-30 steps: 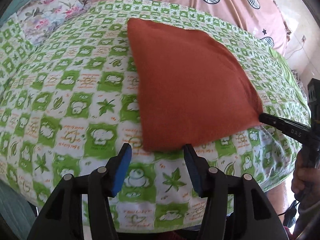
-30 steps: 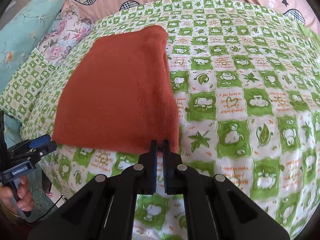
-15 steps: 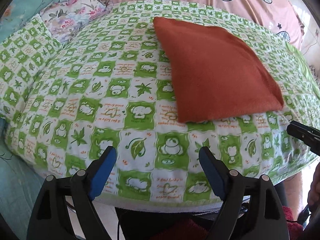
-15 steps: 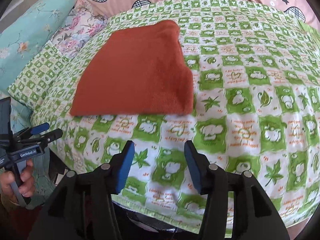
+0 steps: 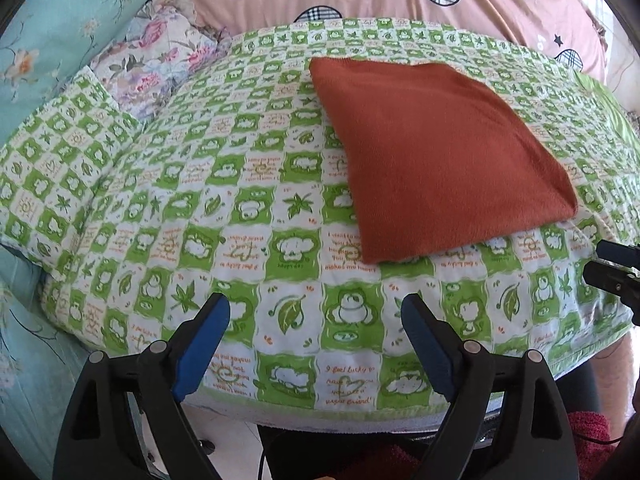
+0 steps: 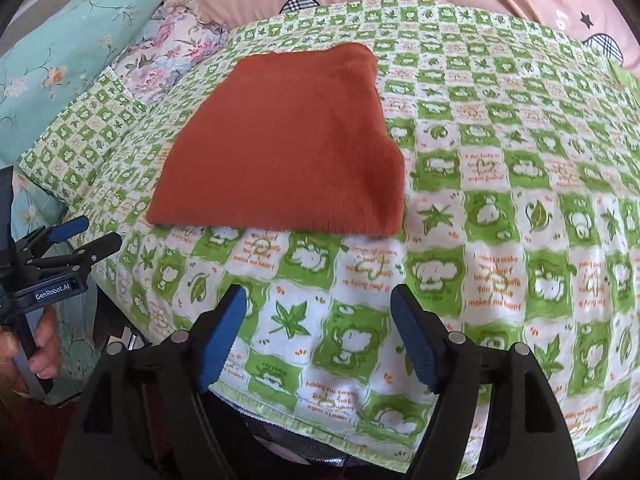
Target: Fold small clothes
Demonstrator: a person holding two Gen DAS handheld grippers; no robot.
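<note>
While the folded rust cloth [image 5: 432, 152] lay flat on the green checked cover [image 5: 240, 184], ahead of both grippers, the left gripper [image 5: 316, 320] and right gripper [image 6: 318, 316] had just spread wide, gripping nothing (the cloth perhaps doubled).

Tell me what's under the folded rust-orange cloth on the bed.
The folded rust-orange fleece cloth lies flat on the green-and-white checked cartoon-print bedcover. The cover shows all around it; whatever lies directly beneath the cloth is hidden.
</note>
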